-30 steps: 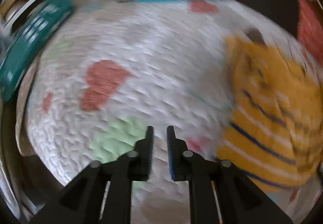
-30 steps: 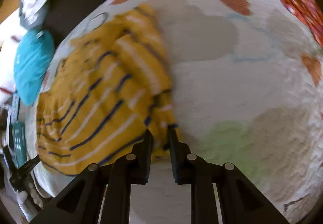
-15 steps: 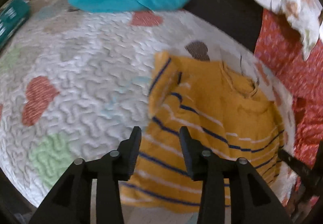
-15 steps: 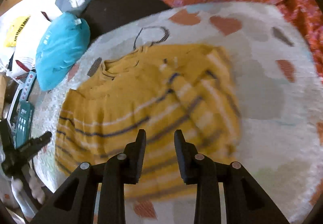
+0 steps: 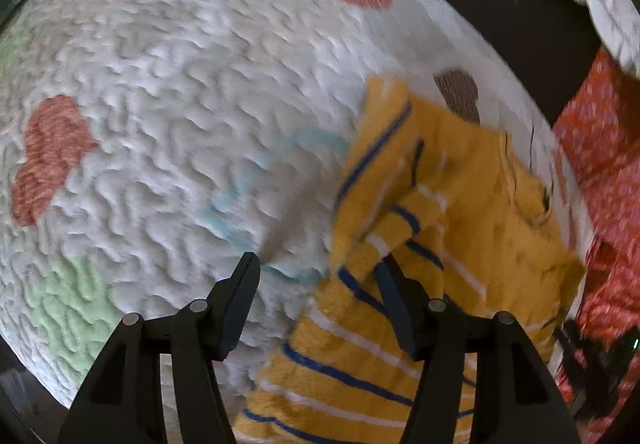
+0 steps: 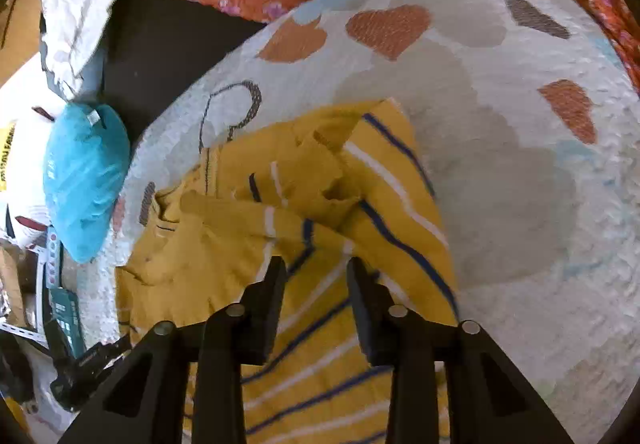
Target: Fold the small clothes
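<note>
Opening hand-held grippers point(image 5: 318, 282) point(image 6: 316, 278) hover over yellow striped shirt point(image 6: 320, 211).

Mustard shirt point(image 6: 224, 264) striped navy and white, white quilt point(image 6: 520, 203) with hearts

Left gripper point(image 5: 318, 276): matte black angular fingers, silver pivot screws, ribbed blue pad seen on one. Right gripper point(image 6: 316, 272): same black build, four silver screws, dark pads.

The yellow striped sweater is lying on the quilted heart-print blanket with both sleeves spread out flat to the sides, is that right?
Not quite: the yellow striped sweater lies on the quilted heart-print blanket, but its sleeves are folded in across the body, as the right wrist view shows.
</note>
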{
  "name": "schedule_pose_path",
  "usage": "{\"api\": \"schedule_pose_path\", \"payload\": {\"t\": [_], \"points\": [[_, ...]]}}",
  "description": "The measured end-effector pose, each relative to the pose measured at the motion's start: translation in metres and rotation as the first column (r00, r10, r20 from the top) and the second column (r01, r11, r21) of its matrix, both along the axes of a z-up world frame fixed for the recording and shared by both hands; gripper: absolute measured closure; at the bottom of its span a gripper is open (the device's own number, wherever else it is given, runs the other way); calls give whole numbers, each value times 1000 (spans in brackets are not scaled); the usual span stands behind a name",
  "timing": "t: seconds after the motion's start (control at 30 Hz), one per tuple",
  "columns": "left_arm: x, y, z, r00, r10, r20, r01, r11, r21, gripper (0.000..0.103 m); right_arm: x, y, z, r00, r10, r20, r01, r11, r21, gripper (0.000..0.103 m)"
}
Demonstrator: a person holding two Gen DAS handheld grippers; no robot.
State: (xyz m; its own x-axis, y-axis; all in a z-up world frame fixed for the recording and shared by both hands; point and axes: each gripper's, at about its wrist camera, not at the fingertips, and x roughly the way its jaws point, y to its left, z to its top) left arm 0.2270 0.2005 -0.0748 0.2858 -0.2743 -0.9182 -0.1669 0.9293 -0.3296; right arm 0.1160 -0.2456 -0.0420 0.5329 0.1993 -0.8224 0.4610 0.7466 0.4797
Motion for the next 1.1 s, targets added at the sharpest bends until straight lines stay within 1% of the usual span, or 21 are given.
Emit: {"api": "schedule_pose_path", "payload": {"t": [0.07,0.13,0.17,0.23,0.3,0.37,0.4,0.47,0.53,0.57,0.63,0.7,0.77,0.8,0.83,0.93,0.97,1.0,1.03,1.07,1.1], "points": [[-4,18,7,999,46,25,-46,999,-6,44,-7,4,10,1000,9,-1,-9,999,-43,47],[-6,33,11,996,79,38,-79,997,-7,44,-9,18,24,999,50,8,-49,994,-98,45],[-10,43,11,995,93,36,-93,996,-11,44,-5,27,29,997,74,11,-73,992,-105,45],[-20,58,7,993,115,22,-114,992,-51,44,6,53,41,989,146,14,-144,983,-115,45],[-30,67,-1,993,118,-5,-118,987,-107,44,25,92,53,969,247,17,-243,961,-129,45],[-42,70,-8,994,109,-27,-112,980,-165,44,46,133,62,939,342,14,-338,932,-131,43],[-45,66,-10,994,102,-28,-106,979,-172,44,59,158,65,919,395,10,-391,913,-117,42],[-53,59,-8,997,77,-10,-78,986,-147,43,85,201,62,879,477,-16,-477,877,-62,36],[-57,53,-7,998,58,-1,-58,990,-130,37,111,245,49,841,537,-64,-538,843,-2,35],[-59,49,-7,999,44,0,-44,991,-126,34,124,265,42,822,561,-101,-564,826,6,35],[-61,44,-8,999,38,3,-38,993,-110,33,146,297,28,792,588,-168,-596,803,-3,34],[-66,38,-7,1000,20,9,-19,996,-88,28,162,324,18,763,603,-233,-625,780,-27,34],[-70,28,-8,1000,-9,5,9,995,-95,23,176,345,9,735,611,-293,-653,755,-62,32],[-72,23,-9,1000,-21,1,21,995,-97,20,182,355,2,709,619,-337,-677,732,-80,30],[-74,18,-10,999,-33,2,33,996,-88,20,187,365,-5,679,626,-383,-703,705,-93,28],[-80,8,-10,999,-42,0,42,998,-51,20,192,383,-27,608,628,-485,-758,642,-119,22],[-82,6,-10,999,-39,-3,39,997,-63,24,192,388,-32,590,630,-506,-775,617,-135,18],[-83,5,-11,999,-39,-5,39,996,-80,51,190,393,-35,573,633,-520,-791,593,-150,17],[-84,2,-12,999,-48,-10,47,994,-99,73,186,400,-37,550,636,-541,-815,551,-181,17],[-84,-1,-15,997,-64,-34,59,990,-130,91,182,406,-38,537,636,-553,-830,515,-213,21],[-85,-2,-16,998,-57,-39,51,988,-144,91,175,412,-39,527,633,-568,-844,469,-261,26]]}}
